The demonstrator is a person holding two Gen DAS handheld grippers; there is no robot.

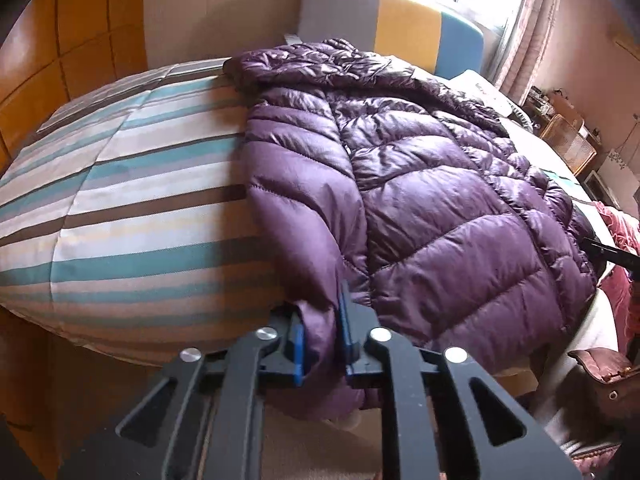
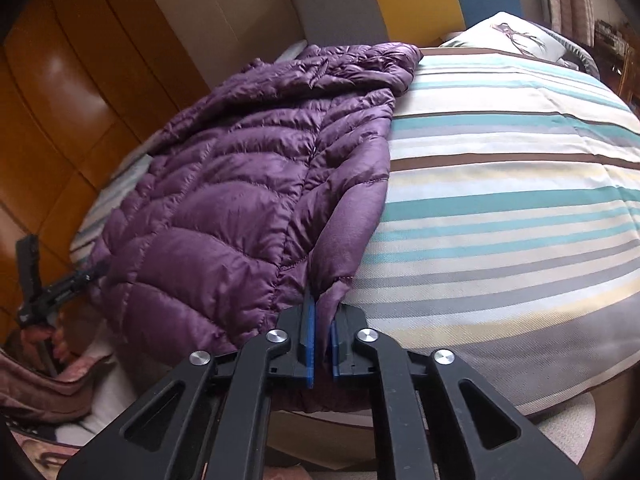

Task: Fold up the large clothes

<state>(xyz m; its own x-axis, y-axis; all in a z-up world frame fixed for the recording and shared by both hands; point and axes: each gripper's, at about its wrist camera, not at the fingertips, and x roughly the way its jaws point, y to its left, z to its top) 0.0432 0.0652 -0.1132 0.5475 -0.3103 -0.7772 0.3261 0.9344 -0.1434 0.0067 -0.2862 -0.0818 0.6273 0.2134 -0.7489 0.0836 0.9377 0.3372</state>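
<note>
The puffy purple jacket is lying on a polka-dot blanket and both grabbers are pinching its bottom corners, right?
Not quite. The blanket is striped, not polka-dotted: teal, brown, grey and cream bands show in both wrist views. The rest holds: the puffy purple jacket lies on it, and the left gripper and right gripper each pinch a bottom corner.

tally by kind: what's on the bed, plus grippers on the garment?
Purple puffer jacket: 1, spread on the striped bedcover
Pillow: 1, by the headboard
Grippers shut on the jacket's near edge: 2, left gripper and right gripper
Total: 4, not counting the bedcover itself
</note>
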